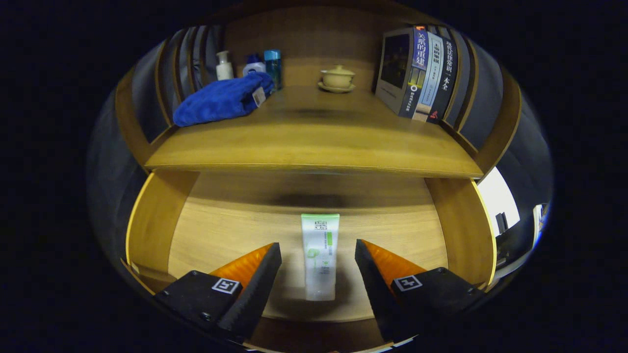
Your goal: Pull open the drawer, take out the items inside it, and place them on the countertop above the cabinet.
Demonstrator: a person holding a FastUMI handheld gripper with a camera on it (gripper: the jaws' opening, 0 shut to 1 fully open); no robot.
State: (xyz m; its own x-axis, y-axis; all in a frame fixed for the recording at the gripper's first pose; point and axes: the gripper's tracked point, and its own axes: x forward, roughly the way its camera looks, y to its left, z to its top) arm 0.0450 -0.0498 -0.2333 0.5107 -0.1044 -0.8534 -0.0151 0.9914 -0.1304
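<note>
The wooden drawer [157, 220] stands pulled open below the countertop [314, 142]. A white tube with green print [320, 255] lies flat on the drawer floor, its cap end toward me. My gripper [318, 255] is open above the drawer. Its orange and black fingers [255, 274] stand to either side of the tube, apart from it. A shadow lies at the back of the drawer under the countertop's edge.
On the countertop lie a folded blue towel [221, 100] at the left, three small bottles [252, 63] behind it, a lidded beige cup on a saucer [337, 78] at the back, and a row of books [422, 73] at the right. Slatted side walls flank the countertop.
</note>
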